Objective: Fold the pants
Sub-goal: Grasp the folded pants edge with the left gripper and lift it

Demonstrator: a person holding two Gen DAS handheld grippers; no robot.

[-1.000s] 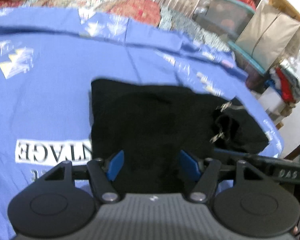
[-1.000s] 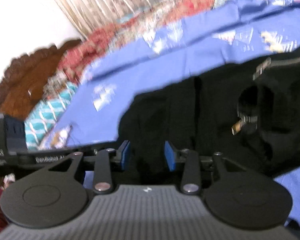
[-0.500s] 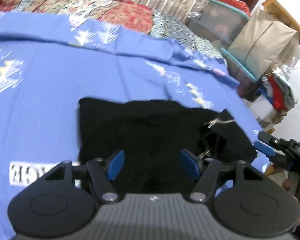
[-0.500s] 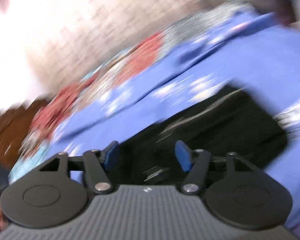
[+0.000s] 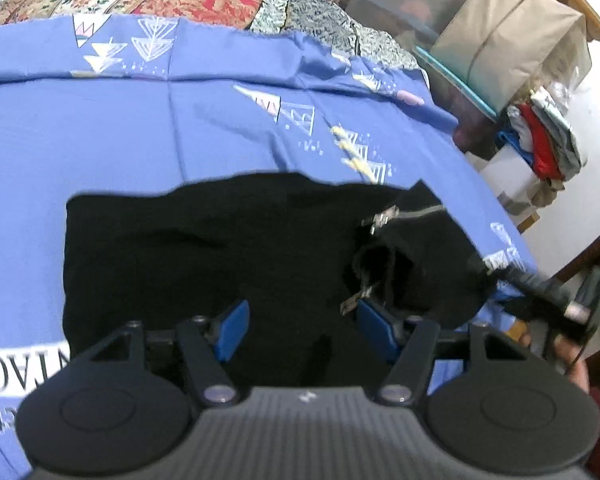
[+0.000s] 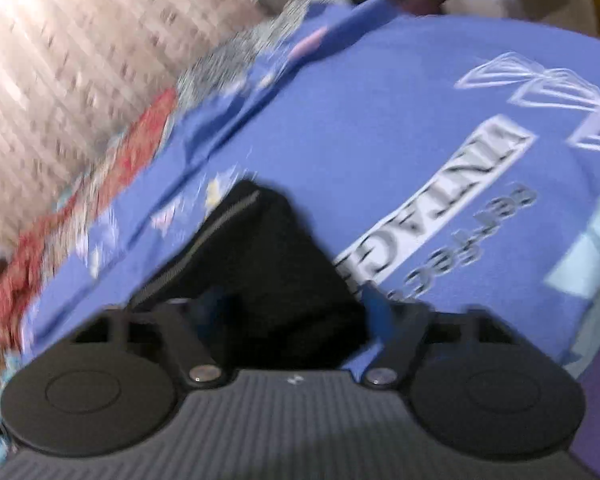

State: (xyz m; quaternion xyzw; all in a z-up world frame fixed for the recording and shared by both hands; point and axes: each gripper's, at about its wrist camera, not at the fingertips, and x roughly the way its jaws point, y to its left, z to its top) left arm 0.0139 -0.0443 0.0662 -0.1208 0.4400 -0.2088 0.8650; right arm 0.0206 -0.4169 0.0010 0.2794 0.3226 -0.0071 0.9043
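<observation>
I am viewing the black pants lying on the blue printed sheet, already reduced to a compact, roughly rectangular bundle. The zipper and waist end is sitting at the right of the bundle and is looking bunched, not flat. I am judging the main folds as done; what is remaining is tidying that right end, and possibly one more fold.

I am holding the left gripper above the near edge of the pants. Its jaws are standing apart and closing slightly, with black fabric showing below the gap; the pads are not pressing on it.

I am seeing the right gripper through heavy motion blur. Its jaws are closing, and black fabric is lying between them; I cannot tell whether the pads are gripping it. In the left wrist view, that gripper is sitting at the right corner of the bundle.

Compared with one second ago, the left wrist view is showing more sheet beyond the pants. The right gripper is now at the zipper corner instead of the near edge beside the left gripper.
</observation>
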